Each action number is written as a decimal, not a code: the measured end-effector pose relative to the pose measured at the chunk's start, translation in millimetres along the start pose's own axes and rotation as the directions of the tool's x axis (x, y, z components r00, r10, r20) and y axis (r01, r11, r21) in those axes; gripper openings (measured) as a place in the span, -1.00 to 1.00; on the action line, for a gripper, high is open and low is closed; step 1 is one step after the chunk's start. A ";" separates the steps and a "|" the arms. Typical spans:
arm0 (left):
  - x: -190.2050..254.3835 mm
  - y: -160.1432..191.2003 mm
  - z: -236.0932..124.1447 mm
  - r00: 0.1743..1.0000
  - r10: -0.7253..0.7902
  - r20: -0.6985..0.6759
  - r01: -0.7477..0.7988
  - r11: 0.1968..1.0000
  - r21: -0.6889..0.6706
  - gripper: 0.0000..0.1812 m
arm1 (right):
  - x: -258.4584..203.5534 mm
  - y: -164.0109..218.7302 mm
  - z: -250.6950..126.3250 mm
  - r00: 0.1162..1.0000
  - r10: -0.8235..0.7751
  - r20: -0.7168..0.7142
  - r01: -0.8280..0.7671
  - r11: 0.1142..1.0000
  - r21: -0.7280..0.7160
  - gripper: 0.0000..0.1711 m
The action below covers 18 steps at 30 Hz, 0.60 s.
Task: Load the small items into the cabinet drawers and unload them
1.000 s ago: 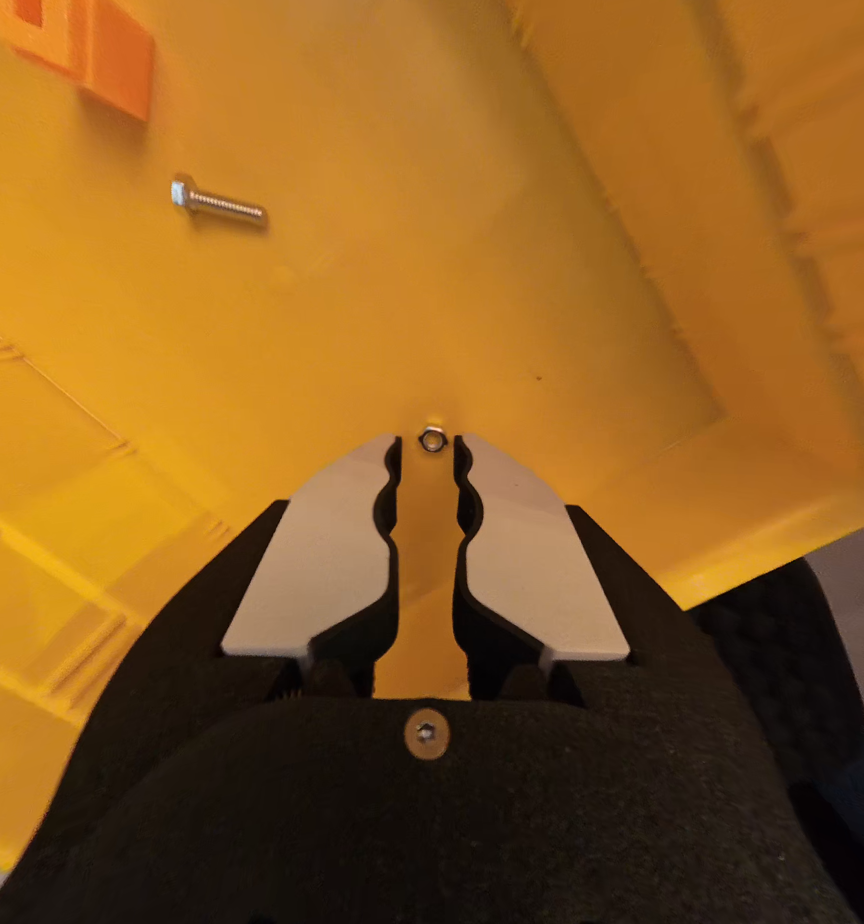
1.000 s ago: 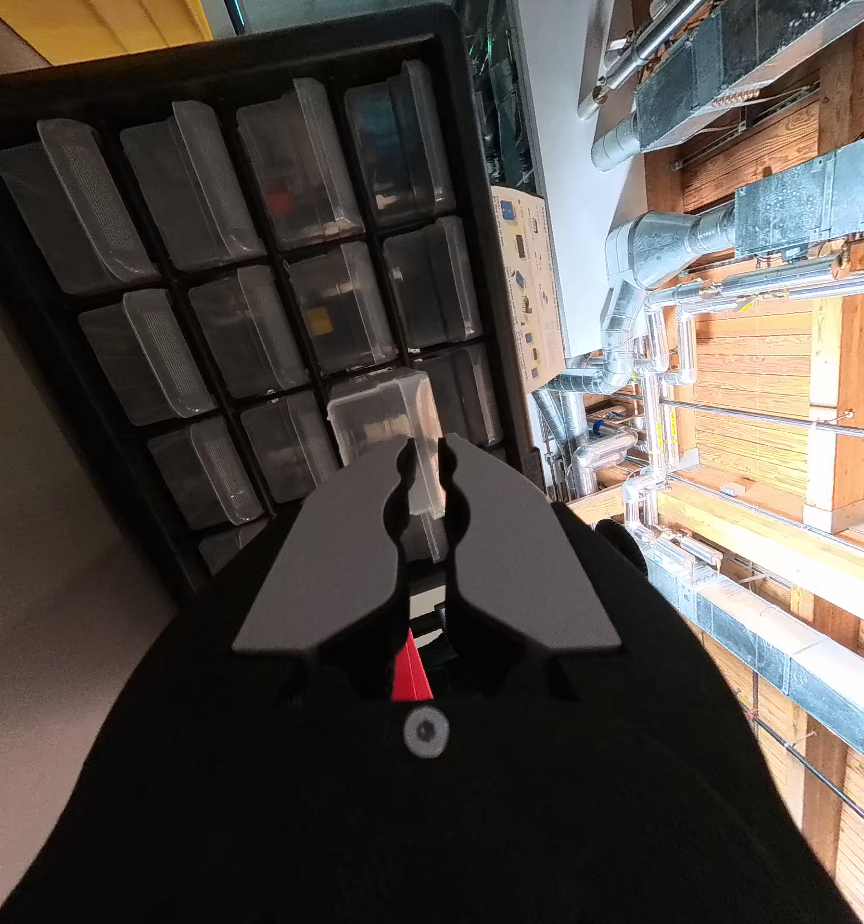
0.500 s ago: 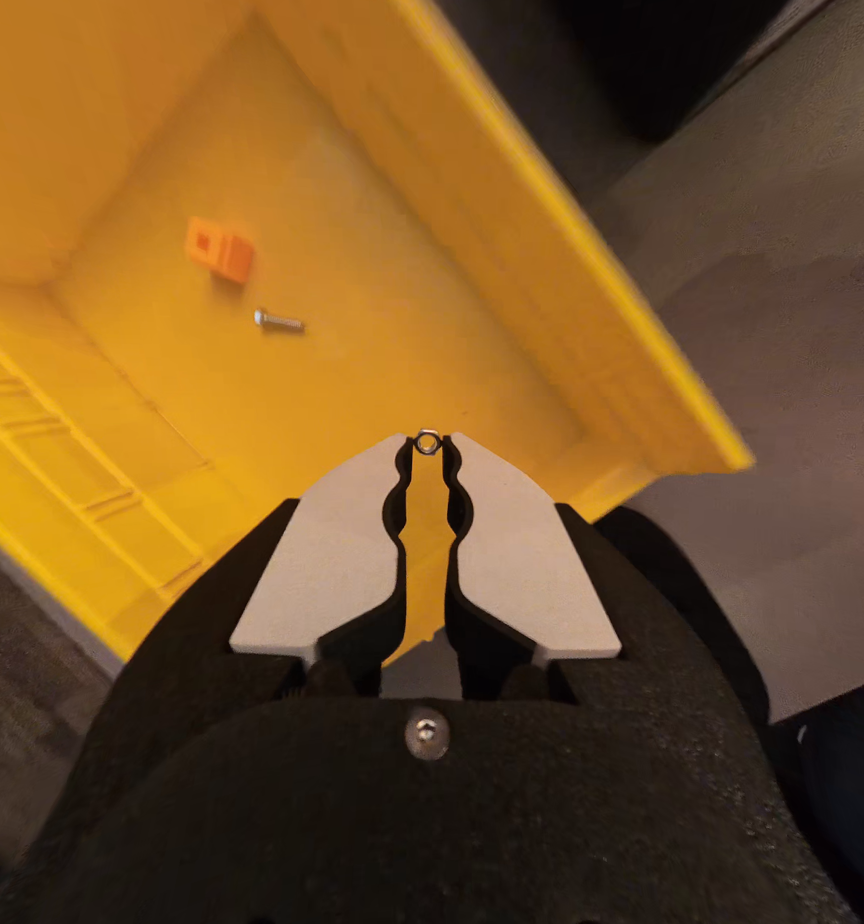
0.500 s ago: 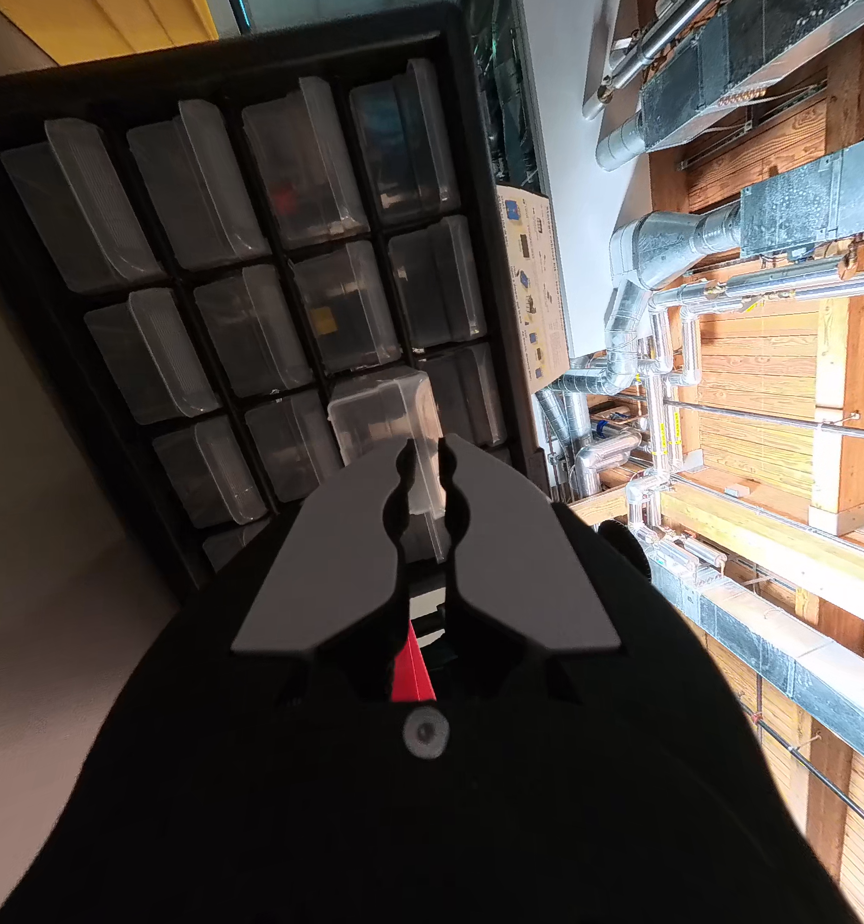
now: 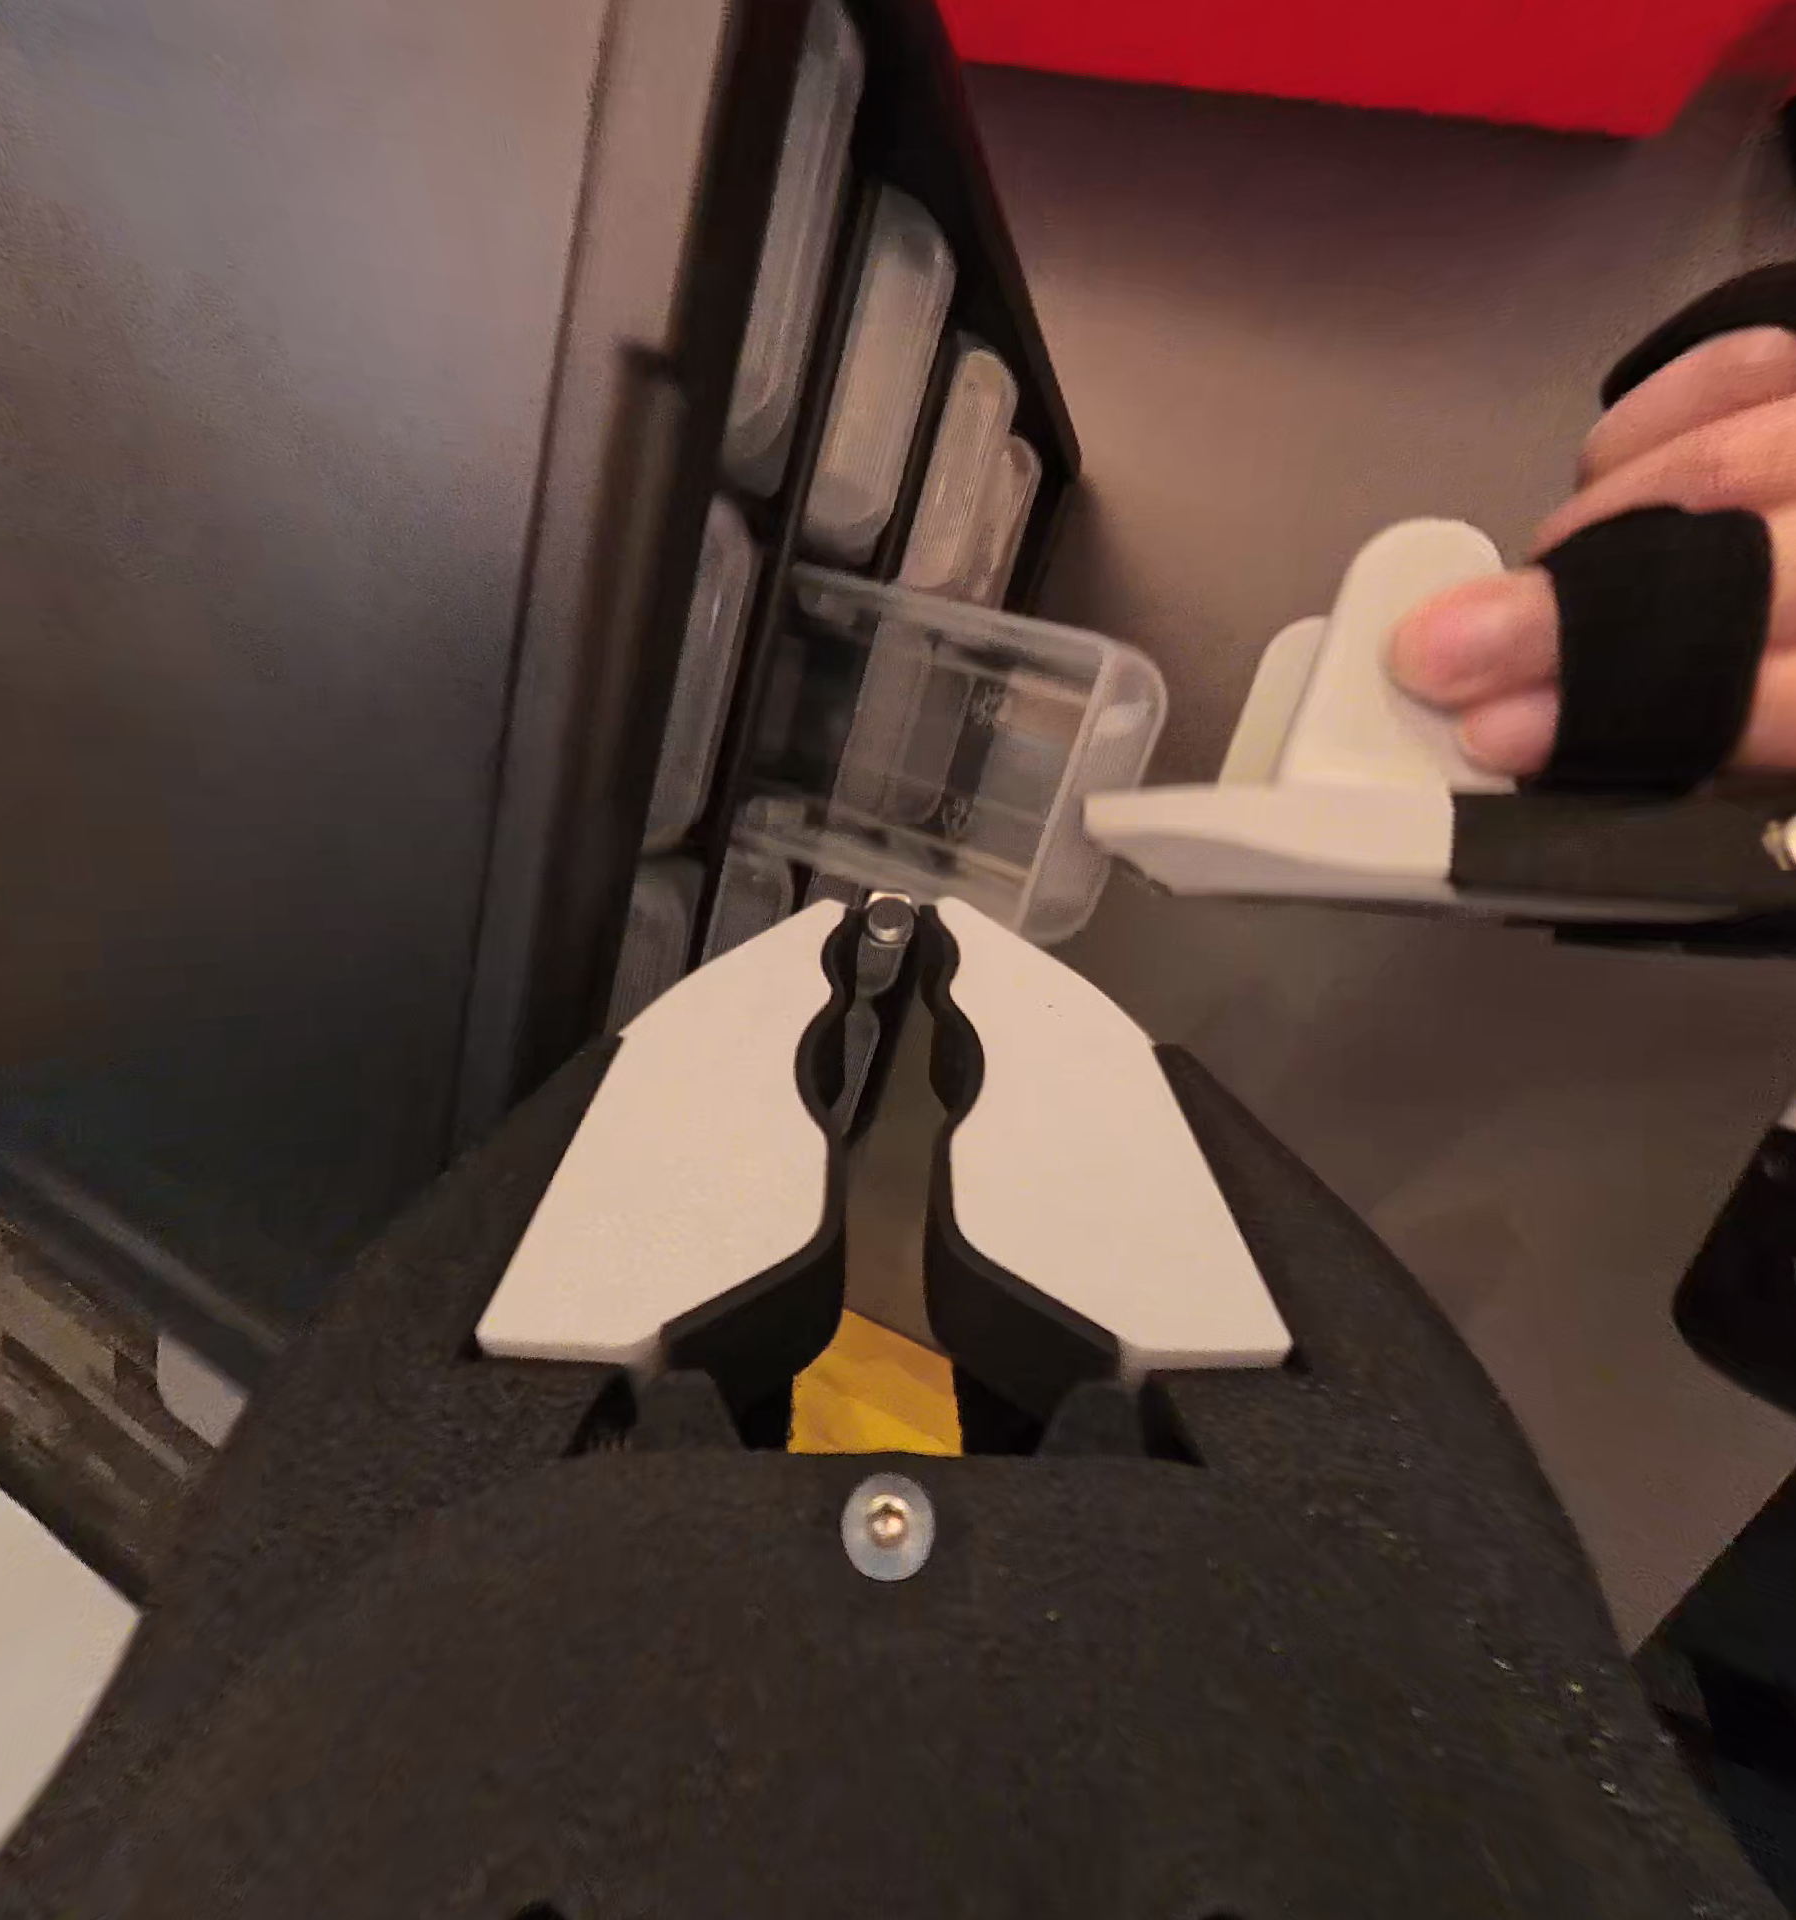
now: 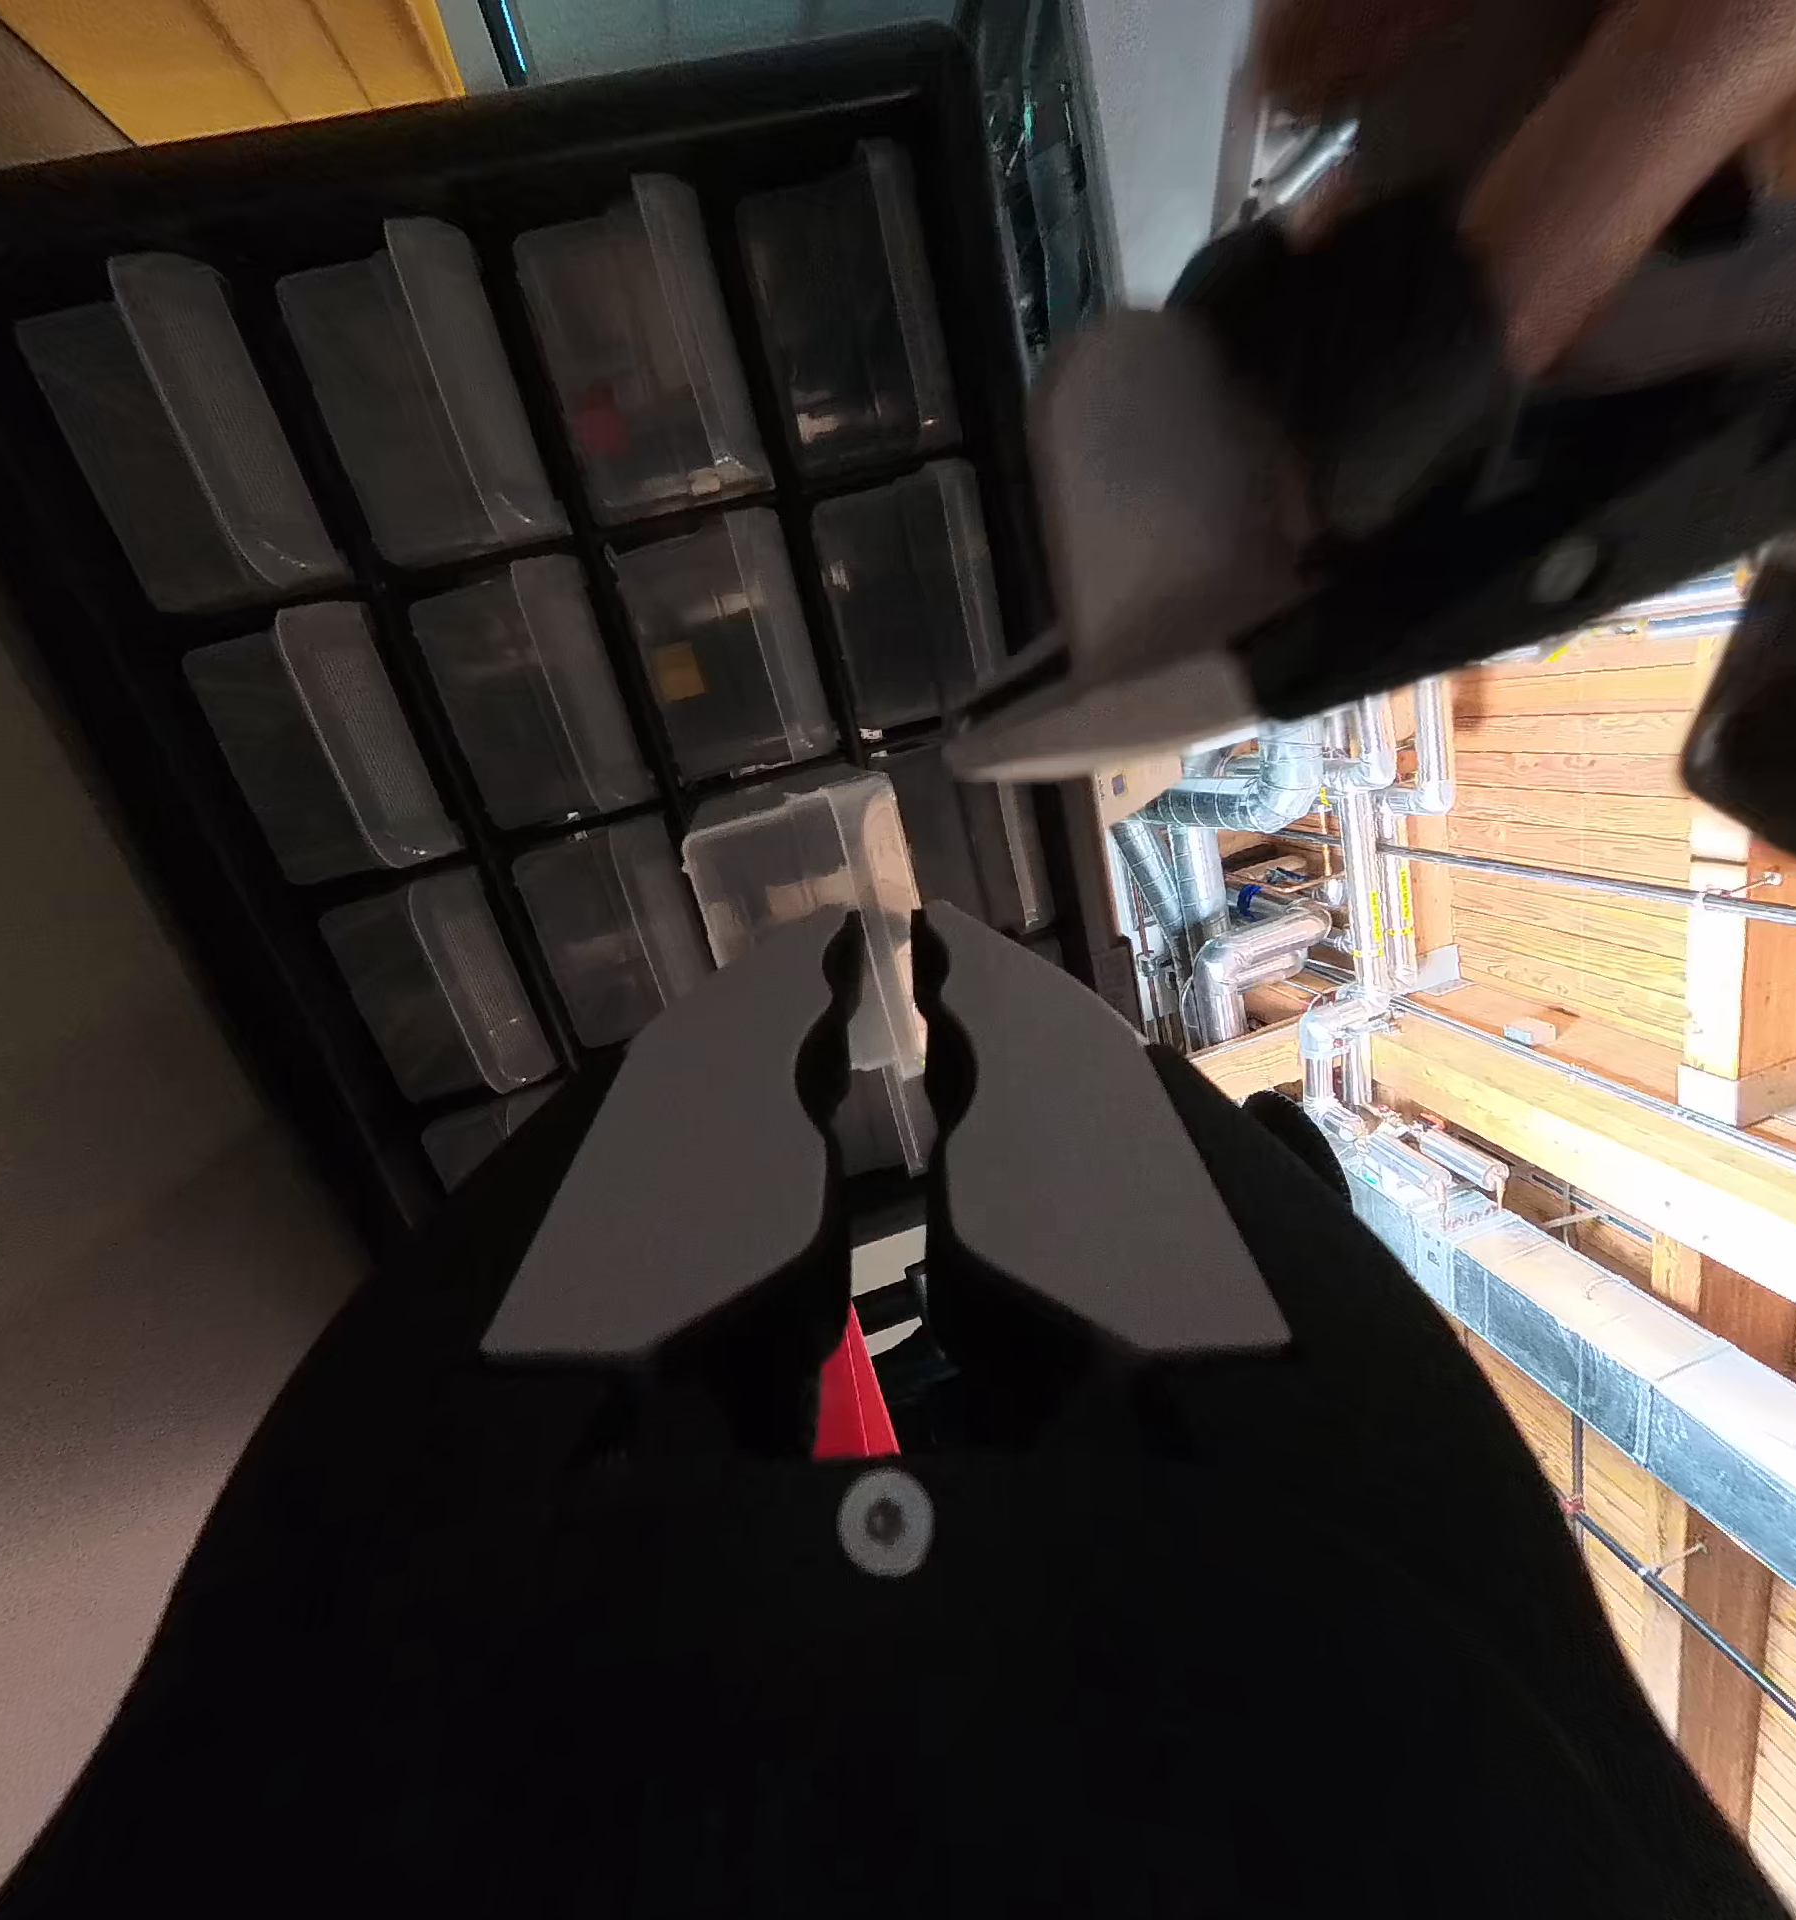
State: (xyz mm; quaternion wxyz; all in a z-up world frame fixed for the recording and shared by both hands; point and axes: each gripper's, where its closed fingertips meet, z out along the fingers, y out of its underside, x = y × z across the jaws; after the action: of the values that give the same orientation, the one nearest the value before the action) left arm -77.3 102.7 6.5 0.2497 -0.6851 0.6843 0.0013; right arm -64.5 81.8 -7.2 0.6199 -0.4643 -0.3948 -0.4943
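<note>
Grainy matt black body on left gripper (image 5: 889, 914), with smooth matt pale-grey plates over fingers (image 5: 728, 1132). Small shiny metal nut (image 5: 887, 921) at tips. Clear glossy plastic for open drawer (image 5: 961, 748); frosted, ribbed plastic on closed drawers (image 6: 520, 384) in matt black plastic cabinet (image 6: 426, 125). Black knit cloth on hand (image 5: 1683, 623). Bare wood beams (image 6: 1600, 1164), dull silver metal pipes (image 6: 1258, 956).

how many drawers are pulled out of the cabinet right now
1. The clear drawer sticks out from the cabinet near its lower right, just ahead of the right gripper. All the others sit flush; the lowest rows are partly hidden behind that gripper.
</note>
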 end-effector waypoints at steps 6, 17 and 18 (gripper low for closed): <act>2.5 -16.2 29.6 0.995 0.070 -0.067 -0.074 0.995 -0.068 -0.88 | -2.0 1.3 1.8 1.000 0.014 0.010 -0.014 1.000 -0.003 -0.88; 3.5 -16.7 39.2 0.992 0.126 -0.022 -0.127 0.985 -0.117 -0.88 | -1.7 2.0 1.8 1.000 0.020 0.023 -0.020 1.000 -0.007 -0.88; 3.7 -16.9 39.1 0.992 0.120 -0.024 -0.122 0.986 -0.116 -0.88 | -1.7 1.9 1.7 1.000 0.020 0.023 -0.020 1.000 -0.007 -0.88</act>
State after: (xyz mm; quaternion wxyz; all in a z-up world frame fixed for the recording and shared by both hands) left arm -47.9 111.6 -23.3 0.2029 -0.6557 0.7255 0.0509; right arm -63.1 84.0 -8.7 0.6186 -0.4760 -0.3956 -0.4840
